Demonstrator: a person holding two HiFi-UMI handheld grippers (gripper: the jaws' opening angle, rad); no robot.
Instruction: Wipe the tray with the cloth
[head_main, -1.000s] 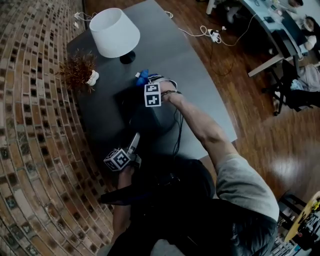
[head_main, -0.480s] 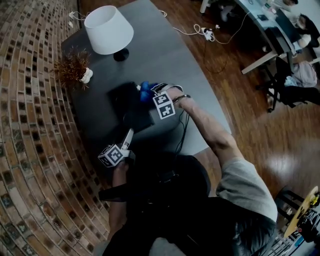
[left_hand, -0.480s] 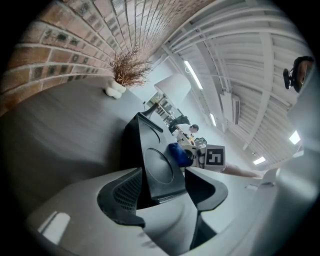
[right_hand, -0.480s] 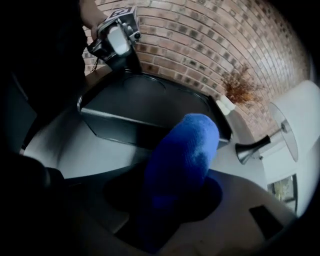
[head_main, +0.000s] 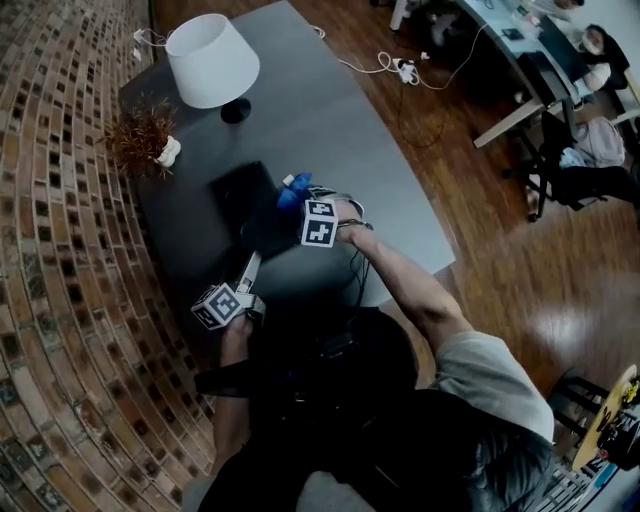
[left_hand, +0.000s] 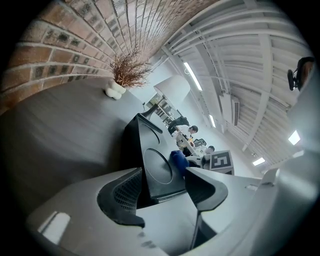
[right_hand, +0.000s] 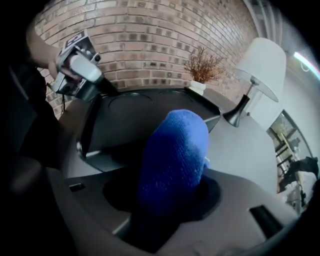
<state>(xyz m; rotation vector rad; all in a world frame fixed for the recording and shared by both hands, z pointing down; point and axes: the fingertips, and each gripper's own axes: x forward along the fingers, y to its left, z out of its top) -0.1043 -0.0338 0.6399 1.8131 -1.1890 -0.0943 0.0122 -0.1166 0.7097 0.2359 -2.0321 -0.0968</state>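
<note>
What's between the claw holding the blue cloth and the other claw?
The black tray: the right gripper view shows it between the blue cloth in the right claw and the left claw at its far corner.

Right gripper with blue cloth now farther from lamp, at right edge of tray.

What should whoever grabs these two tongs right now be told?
Left tongs: closed on the near edge of the black tray, steadying it on the grey table.
Right tongs: shut on the bunched blue cloth, poised at the tray's right edge in the head view.
Done: both things gripped; no wiped patch shows.
To do: rub the cloth across the tray.
</note>
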